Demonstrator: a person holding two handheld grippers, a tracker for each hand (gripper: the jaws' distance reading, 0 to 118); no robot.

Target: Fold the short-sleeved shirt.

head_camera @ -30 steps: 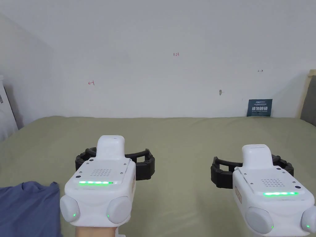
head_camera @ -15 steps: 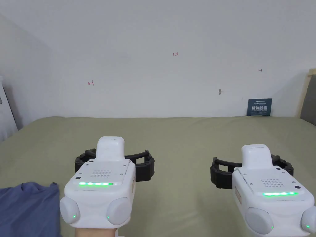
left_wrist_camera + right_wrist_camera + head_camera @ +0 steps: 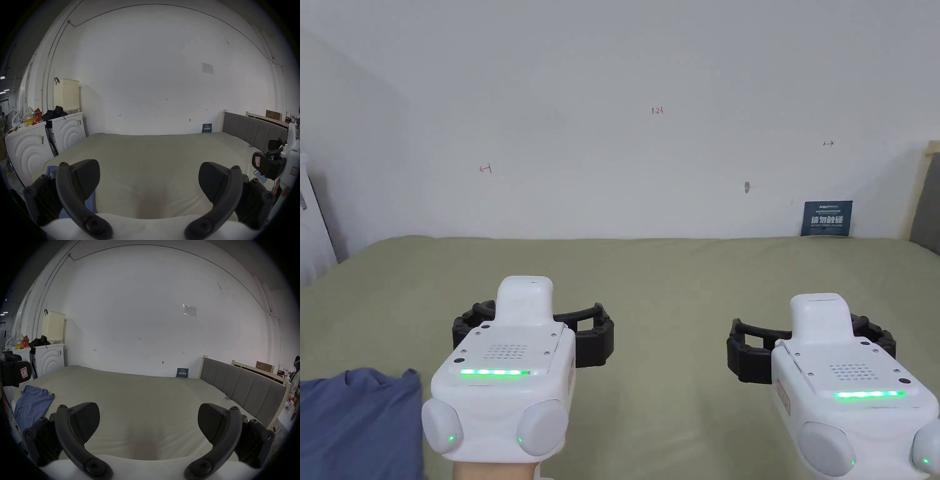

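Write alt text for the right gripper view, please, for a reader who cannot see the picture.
The right gripper is open, its two black jaws wide apart over a pale green bed. A crumpled blue shirt lies on the bed at the left edge, untouched. Behind are a white wall, a grey headboard and a white washing machine.

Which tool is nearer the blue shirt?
Left. The left tool hovers open just beside the blue shirt, which lies to its left on the bed. The right tool is open, farther right across the bed.
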